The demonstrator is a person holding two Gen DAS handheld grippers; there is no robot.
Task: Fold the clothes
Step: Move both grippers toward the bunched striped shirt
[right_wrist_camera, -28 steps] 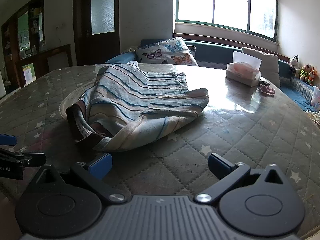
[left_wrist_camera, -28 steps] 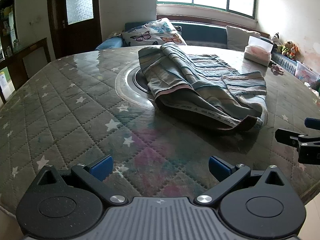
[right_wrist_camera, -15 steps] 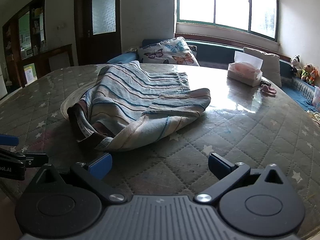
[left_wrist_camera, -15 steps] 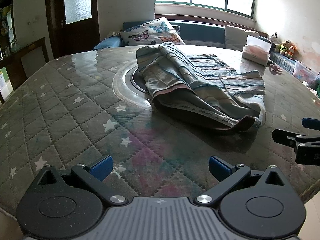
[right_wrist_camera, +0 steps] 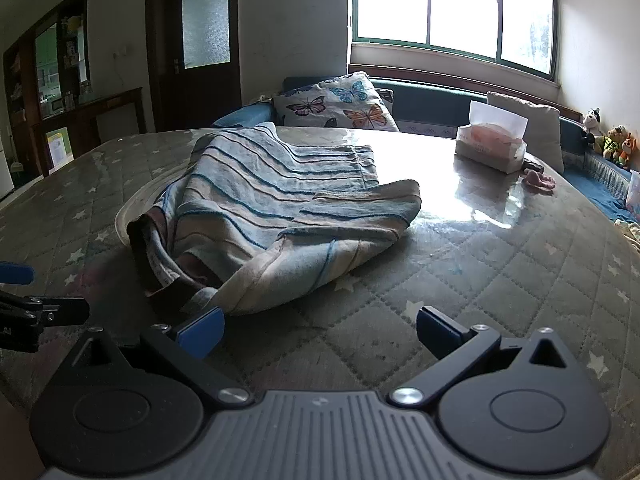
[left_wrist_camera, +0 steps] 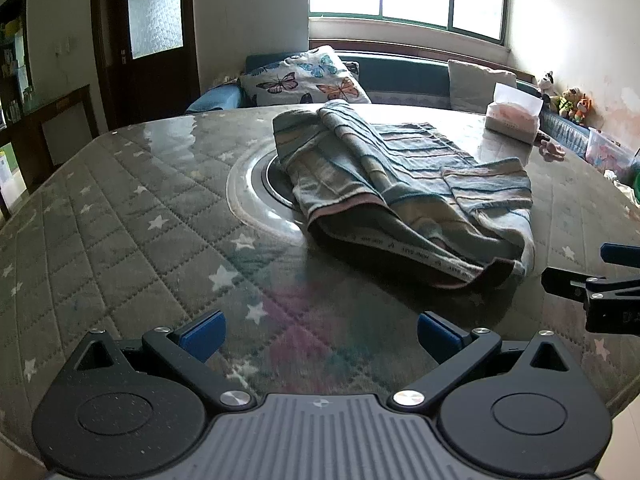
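The striped garment [left_wrist_camera: 404, 192] lies loosely bunched at the centre of the round table [left_wrist_camera: 120, 216], partly covering the glass turntable [left_wrist_camera: 248, 184]. The left gripper [left_wrist_camera: 318, 334] hovers above the near table edge, jaws spread wide and empty, short of the garment's dark hem. The right gripper [right_wrist_camera: 318, 330] hovers just beside that hem, jaws likewise spread and empty. A tissue box [right_wrist_camera: 492, 146] stands on the far side.
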